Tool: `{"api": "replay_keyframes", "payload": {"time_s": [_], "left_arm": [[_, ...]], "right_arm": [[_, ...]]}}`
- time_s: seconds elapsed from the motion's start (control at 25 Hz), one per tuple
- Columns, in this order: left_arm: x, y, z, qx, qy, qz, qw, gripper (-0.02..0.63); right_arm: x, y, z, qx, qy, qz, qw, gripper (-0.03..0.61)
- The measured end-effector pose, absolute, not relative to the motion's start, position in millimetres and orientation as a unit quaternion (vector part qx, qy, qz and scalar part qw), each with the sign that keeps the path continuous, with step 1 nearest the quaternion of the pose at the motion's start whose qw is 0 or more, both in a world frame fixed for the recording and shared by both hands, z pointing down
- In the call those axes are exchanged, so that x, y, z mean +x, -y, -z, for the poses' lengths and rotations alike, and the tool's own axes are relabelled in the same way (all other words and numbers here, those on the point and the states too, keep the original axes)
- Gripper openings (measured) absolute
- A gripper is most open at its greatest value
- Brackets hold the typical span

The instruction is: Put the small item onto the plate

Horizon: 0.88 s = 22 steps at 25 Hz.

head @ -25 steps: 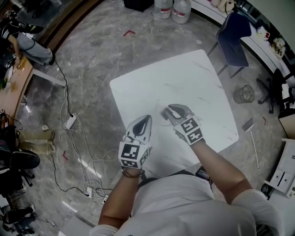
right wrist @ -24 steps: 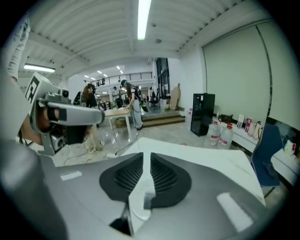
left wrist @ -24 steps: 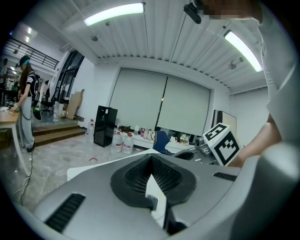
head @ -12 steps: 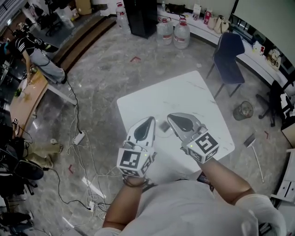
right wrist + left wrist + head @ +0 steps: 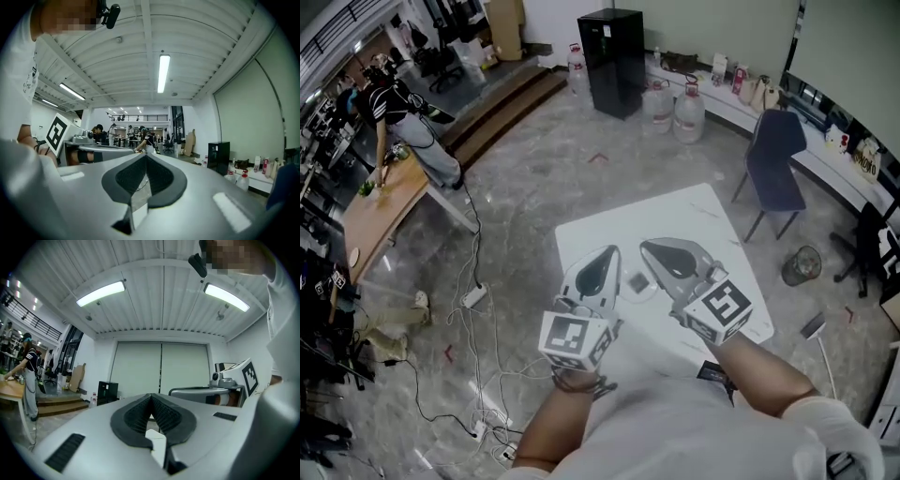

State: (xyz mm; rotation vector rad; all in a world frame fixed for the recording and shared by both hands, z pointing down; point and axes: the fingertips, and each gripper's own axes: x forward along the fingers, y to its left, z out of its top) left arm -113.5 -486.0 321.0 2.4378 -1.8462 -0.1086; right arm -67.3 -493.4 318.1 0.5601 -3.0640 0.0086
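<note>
Hovering level above the white surface (image 5: 694,214): left gripper (image 5: 608,253), jaws pressed together and empty; right gripper (image 5: 647,247), jaws likewise clenched, grasping nothing.

The left gripper (image 5: 609,253) is grey, its jaws black, the table (image 5: 684,220) white, the floor (image 5: 534,169) grey.

No legible text; square coded markers (image 5: 573,335) on left gripper (image 5: 610,251), right gripper (image 5: 646,247) only.
</note>
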Motion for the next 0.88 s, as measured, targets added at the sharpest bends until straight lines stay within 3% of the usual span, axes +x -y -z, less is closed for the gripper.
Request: {"api": "replay_keyframes", "payload": {"time_s": [0.88], "left_arm": [[-110,468,-290,0.798,0.600,0.043,0.031,0.005]], "right_arm": [[-69,472,-275,0.173,0.985,0.008,-0.021,0.002]]}}
